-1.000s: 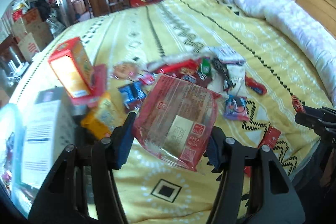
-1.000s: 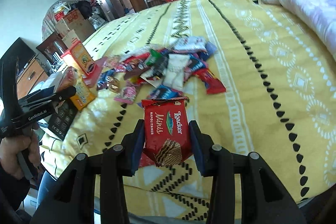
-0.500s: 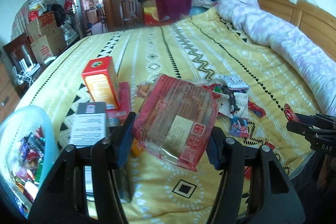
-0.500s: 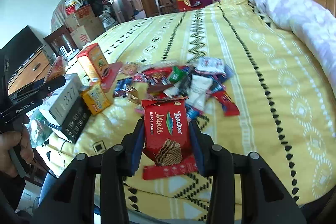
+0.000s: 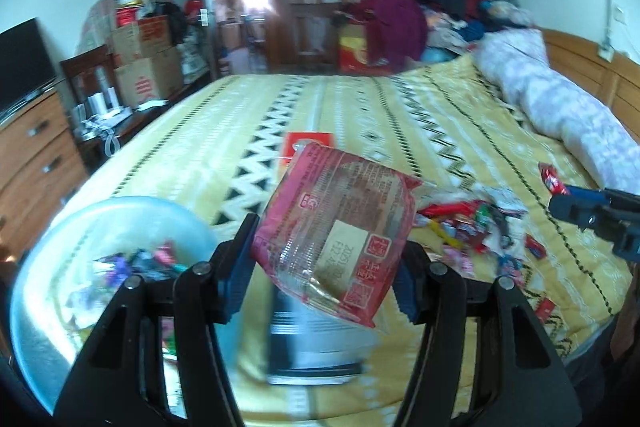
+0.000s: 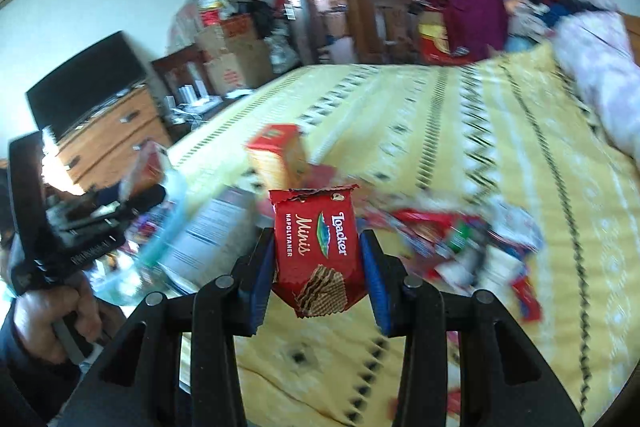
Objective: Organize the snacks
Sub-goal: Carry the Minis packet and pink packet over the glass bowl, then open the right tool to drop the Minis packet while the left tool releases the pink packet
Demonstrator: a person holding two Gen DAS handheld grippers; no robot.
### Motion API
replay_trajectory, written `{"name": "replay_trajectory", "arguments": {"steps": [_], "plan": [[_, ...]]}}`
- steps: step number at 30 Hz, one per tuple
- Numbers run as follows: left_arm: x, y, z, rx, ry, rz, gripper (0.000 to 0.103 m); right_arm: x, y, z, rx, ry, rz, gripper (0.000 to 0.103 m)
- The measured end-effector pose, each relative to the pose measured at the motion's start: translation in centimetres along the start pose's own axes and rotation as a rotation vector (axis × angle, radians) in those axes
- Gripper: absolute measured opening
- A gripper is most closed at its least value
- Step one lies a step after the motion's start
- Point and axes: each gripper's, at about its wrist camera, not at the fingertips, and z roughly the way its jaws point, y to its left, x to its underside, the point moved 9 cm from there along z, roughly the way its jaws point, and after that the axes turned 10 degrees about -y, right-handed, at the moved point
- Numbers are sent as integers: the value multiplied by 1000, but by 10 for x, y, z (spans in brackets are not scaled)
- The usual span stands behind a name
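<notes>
My left tool (image 5: 326, 263) pinches a red cake packet (image 5: 340, 239) at frame centre; my right tool (image 6: 318, 269) pinches a Loacker Minis wafer pack (image 6: 318, 247). The clear bowl (image 5: 52, 267) lower left holds some sweets, but a heap of snacks (image 5: 472, 227) remains on the bed (image 5: 360, 115), so I judge sorting unfinished.

blurred snack pile (image 6: 460, 239) and bowl (image 5: 48, 267)
</notes>
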Motion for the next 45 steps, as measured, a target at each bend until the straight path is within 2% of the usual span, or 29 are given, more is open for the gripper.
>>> {"name": "replay_trajectory", "arguments": {"steps": [6,13,19,24,28,33,45], "plan": [[-7,85,-7,-142,7,-58,60,-39,87,38,-159,0,-40,45],[9,192,-17,-300,53,-196,60,-65,179,91,-284,45,-72,45],[35,237,-25,-384,82,-294,60,-63,243,137,-377,130,-84,45],[46,248,-25,-401,104,-311,60,-44,290,168,-439,217,-119,45],[49,255,-21,-406,116,-294,60,-30,310,181,-466,256,-137,45],[54,260,-21,-405,126,-284,60,-21,320,190,-475,278,-151,45],[54,265,-18,-399,132,-279,60,-22,327,186,-482,281,-162,46]]}}
